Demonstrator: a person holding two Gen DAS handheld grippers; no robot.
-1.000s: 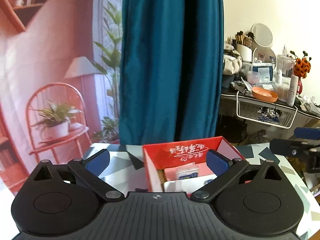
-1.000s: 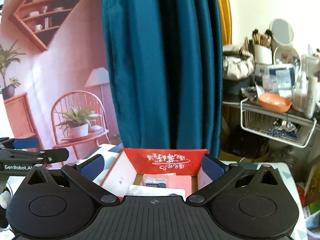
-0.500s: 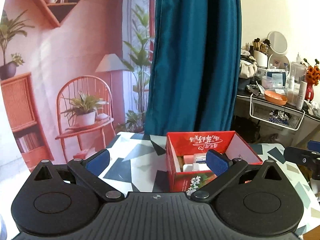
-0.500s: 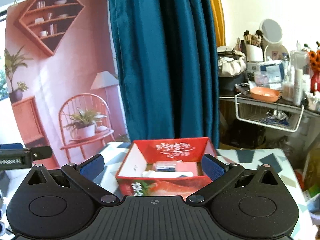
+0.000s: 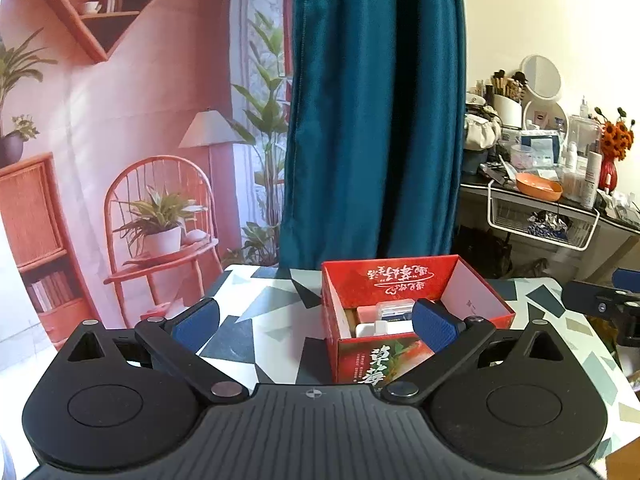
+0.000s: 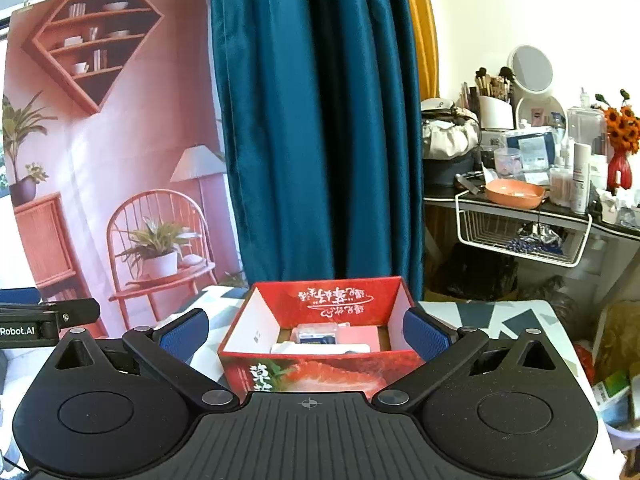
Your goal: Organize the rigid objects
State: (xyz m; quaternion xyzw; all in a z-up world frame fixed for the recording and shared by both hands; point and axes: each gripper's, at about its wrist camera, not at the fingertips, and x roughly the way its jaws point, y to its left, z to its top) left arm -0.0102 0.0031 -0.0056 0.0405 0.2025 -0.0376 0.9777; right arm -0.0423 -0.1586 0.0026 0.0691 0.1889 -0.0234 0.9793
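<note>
A red cardboard box [image 5: 400, 354] [image 6: 320, 372] with white lettering on its back wall stands on the patterned table [image 5: 256, 316] [image 6: 512, 316]. Inside lie several small items: a pink flat pack [image 6: 362, 338], a clear case with a blue card [image 6: 314, 334] and a white piece [image 5: 384, 327]. My left gripper [image 5: 316, 322] is open, back from the box, its right pad in front of the box's opening. My right gripper [image 6: 306, 330] is open too, its pads either side of the box but nearer to me. Neither holds anything.
A teal curtain [image 5: 376, 112] hangs behind the table beside a pink printed backdrop [image 5: 140, 120]. At the right a cluttered dressing table [image 6: 540, 200] carries an orange bowl [image 6: 514, 192], a mirror and bottles, with a wire basket [image 6: 520, 236] under it. The other gripper shows at each view's side edge.
Both grippers have pulled back and up from over the box; its front face now shows in both views. Both stay open and empty throughout.
</note>
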